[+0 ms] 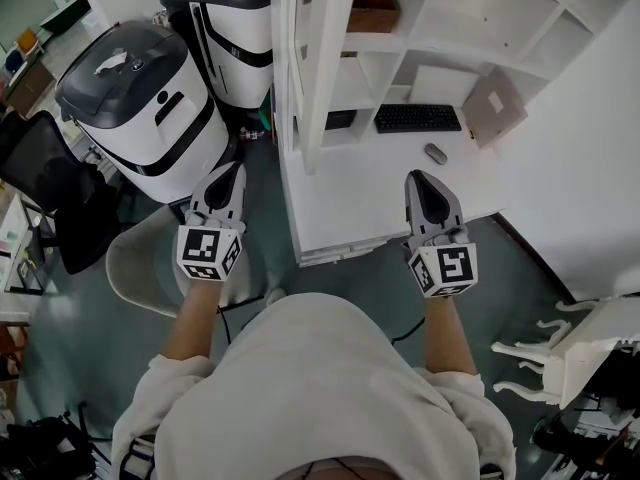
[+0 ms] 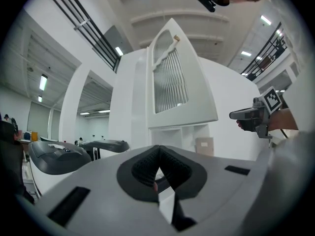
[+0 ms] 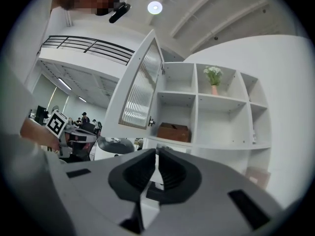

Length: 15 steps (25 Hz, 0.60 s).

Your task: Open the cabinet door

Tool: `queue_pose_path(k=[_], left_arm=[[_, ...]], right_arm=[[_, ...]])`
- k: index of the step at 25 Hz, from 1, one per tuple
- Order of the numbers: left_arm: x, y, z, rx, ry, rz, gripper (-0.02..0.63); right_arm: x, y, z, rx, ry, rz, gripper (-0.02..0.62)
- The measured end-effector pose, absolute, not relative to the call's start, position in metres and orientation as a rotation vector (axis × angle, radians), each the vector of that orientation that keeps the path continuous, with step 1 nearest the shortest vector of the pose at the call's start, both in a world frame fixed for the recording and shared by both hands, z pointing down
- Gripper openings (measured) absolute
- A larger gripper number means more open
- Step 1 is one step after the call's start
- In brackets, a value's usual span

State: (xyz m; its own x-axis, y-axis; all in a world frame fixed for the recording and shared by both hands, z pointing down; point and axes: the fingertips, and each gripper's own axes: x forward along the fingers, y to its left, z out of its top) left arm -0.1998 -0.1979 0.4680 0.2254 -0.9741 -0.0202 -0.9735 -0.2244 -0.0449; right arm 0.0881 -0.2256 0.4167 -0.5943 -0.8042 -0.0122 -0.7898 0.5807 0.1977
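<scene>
While my left claw (image 1: 236, 168) hangs with its pads pressed together on nothing, low and left of the cabinet, the cabinet door (image 1: 313, 78) just right of it stands swung well out. It sits edge-on to me, ribbed panel clear of the shelves (image 3: 211, 117). Right claw (image 1: 417, 176): pads all but touching, empty, by the white surface (image 1: 340, 203), in contact with nothing. I judge the opening done. Nothing seems left except perhaps backing both claws off.

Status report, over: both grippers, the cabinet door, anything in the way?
Left gripper, right gripper: fingers shut, empty. Cabinet door already stands open. White machine left of it.
</scene>
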Motion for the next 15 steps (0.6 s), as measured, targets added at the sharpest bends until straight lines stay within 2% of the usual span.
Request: queue_pose_path(k=[4,15], left_arm=[[-0.203,-0.197,0.469,-2.419,1.924,-0.025,-0.002],[-0.207,-0.192,0.472,-2.417,1.931,-0.031,-0.002]], right_arm=[[0.09,-0.224,0.429,1.393,-2.713,-0.231,0.005],[0.087,-0.222,0.442,1.404,-2.715,-0.189,0.003]])
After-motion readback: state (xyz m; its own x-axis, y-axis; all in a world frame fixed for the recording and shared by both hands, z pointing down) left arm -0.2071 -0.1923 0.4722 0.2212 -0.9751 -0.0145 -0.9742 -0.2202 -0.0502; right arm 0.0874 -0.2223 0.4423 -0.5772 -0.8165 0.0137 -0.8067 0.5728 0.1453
